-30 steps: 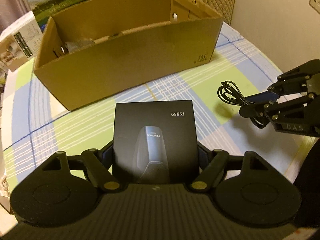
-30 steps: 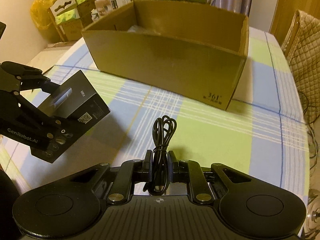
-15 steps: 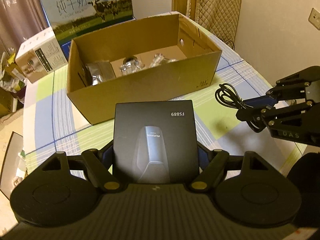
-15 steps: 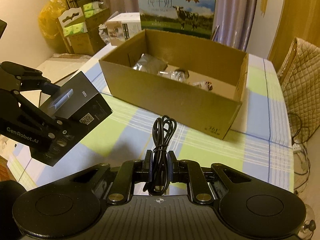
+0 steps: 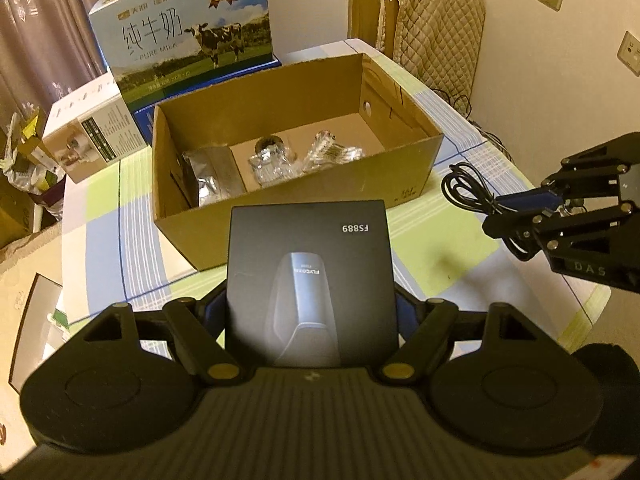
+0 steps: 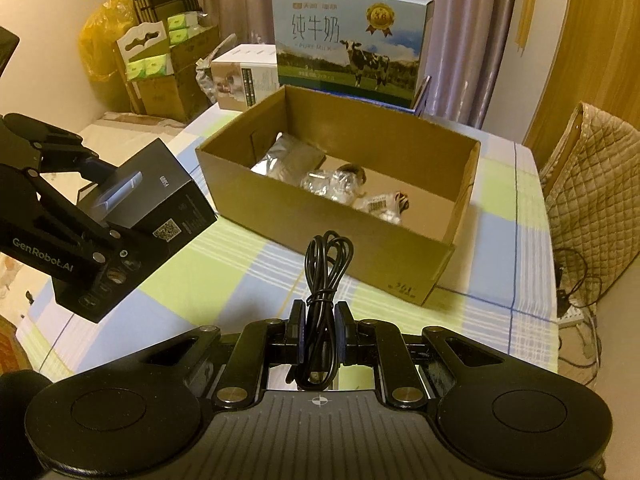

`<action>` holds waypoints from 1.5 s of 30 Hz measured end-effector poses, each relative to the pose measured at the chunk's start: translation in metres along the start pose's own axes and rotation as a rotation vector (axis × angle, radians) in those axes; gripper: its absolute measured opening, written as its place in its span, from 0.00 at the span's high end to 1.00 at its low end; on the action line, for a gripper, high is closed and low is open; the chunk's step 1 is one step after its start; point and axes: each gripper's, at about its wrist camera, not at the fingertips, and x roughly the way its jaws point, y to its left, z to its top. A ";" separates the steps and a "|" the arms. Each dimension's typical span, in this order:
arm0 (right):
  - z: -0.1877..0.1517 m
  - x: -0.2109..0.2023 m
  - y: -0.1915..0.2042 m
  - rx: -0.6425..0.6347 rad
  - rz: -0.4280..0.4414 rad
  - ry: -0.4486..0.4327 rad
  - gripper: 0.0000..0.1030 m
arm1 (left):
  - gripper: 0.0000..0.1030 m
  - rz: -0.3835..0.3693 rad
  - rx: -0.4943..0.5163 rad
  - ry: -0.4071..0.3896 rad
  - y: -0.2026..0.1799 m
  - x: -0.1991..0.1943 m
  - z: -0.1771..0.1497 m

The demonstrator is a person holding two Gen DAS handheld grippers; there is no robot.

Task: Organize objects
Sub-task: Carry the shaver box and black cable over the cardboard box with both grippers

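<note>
My left gripper [image 5: 310, 312] is shut on a black product box marked FS889 [image 5: 310, 272] and holds it in the air in front of the open cardboard box [image 5: 304, 200]. My right gripper [image 6: 318, 320] is shut on a coiled black cable [image 6: 326, 264], also lifted, to the right of the black box. The cardboard box [image 6: 332, 224] holds a silver foil pouch [image 6: 280, 164] and clear plastic-wrapped items [image 6: 332, 184]. The left gripper with the black box shows in the right wrist view [image 6: 160, 200]; the right gripper with the cable shows in the left wrist view [image 5: 472, 188].
The table has a green, blue and white checked cloth [image 6: 240, 264]. A blue milk carton case [image 5: 184, 36] and a small white box [image 5: 92, 140] stand behind the cardboard box. A quilted chair [image 6: 592, 168] is to the right. Stacked boxes [image 6: 160, 68] stand off the table's left.
Both grippers have risen with their loads. The view now looks down into the cardboard box, whose contents have come into sight.
</note>
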 end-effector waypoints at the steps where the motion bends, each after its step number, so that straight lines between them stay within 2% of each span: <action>1: 0.002 -0.001 0.000 -0.003 -0.002 -0.001 0.89 | 0.27 0.002 0.003 -0.001 0.001 -0.001 0.003; 15: 0.030 -0.003 -0.008 -0.036 -0.023 -0.015 0.89 | 0.27 -0.005 0.030 -0.003 0.006 0.000 0.033; 25: 0.053 -0.002 -0.030 -0.018 -0.033 -0.001 0.89 | 0.27 -0.003 0.047 0.009 0.023 -0.001 0.061; 34: 0.080 0.003 -0.046 -0.016 -0.036 0.028 0.89 | 0.27 0.001 0.015 0.012 0.048 -0.001 0.089; 45: 0.107 0.025 -0.052 -0.044 -0.036 0.071 0.89 | 0.27 -0.009 -0.045 0.047 0.074 0.019 0.110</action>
